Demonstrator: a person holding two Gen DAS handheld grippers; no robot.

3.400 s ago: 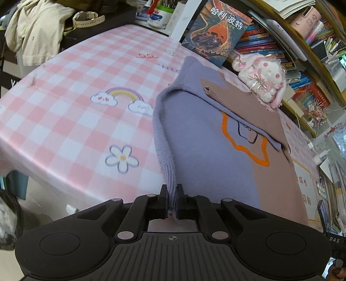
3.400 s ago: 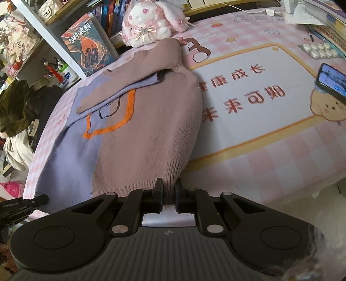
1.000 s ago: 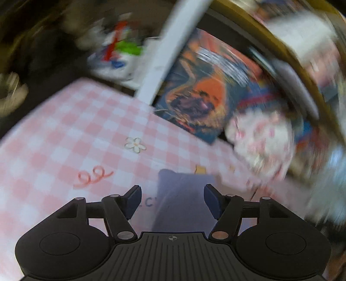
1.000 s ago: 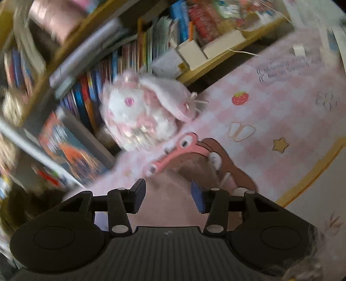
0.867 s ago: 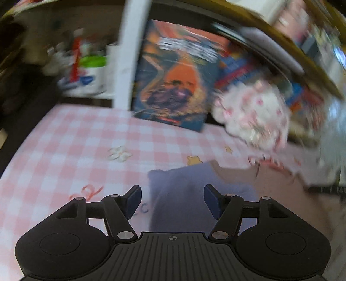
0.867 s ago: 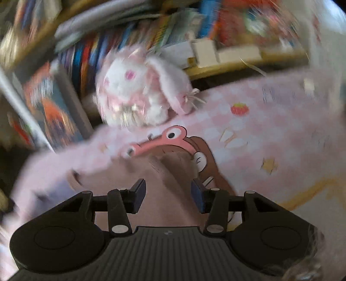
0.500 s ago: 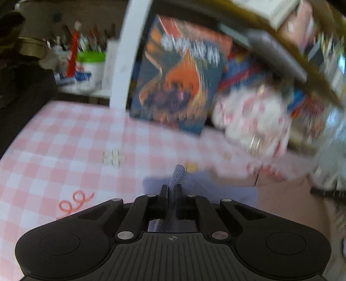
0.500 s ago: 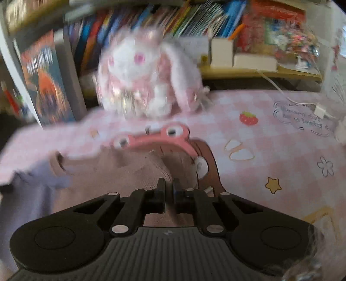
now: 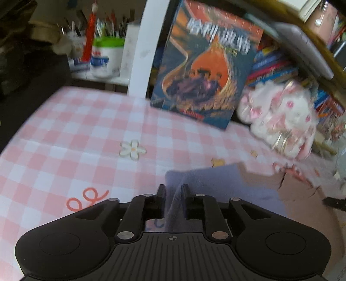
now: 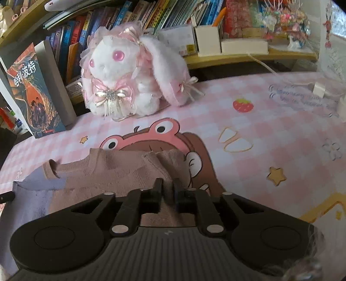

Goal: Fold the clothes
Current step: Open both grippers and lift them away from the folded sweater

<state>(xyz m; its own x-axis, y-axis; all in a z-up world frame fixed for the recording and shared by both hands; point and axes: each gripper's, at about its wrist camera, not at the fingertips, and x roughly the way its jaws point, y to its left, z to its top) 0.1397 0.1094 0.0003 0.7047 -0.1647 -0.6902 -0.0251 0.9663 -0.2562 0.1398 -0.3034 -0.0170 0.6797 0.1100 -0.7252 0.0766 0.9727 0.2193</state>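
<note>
A two-tone knit sweater, purple on one side (image 9: 248,194) and brown on the other (image 10: 121,170), lies on the pink checked tablecloth (image 9: 64,138). My left gripper (image 9: 174,190) is shut on a raised ridge of the purple fabric at the sweater's far edge. My right gripper (image 10: 167,183) is shut on a pinched fold of the brown fabric near the collar (image 10: 71,166). The part of the sweater below both grippers is hidden.
A white and pink plush rabbit (image 10: 129,77) sits at the back of the table, also in the left wrist view (image 9: 283,121). A large book (image 9: 205,71) leans against a white post. Bookshelves (image 10: 151,17) run behind. A white charger and cable (image 10: 320,88) lie far right.
Both grippers were open over the sweater's far edge a second ago. They have since shut on the fabric. The views have shifted slightly and steadied.
</note>
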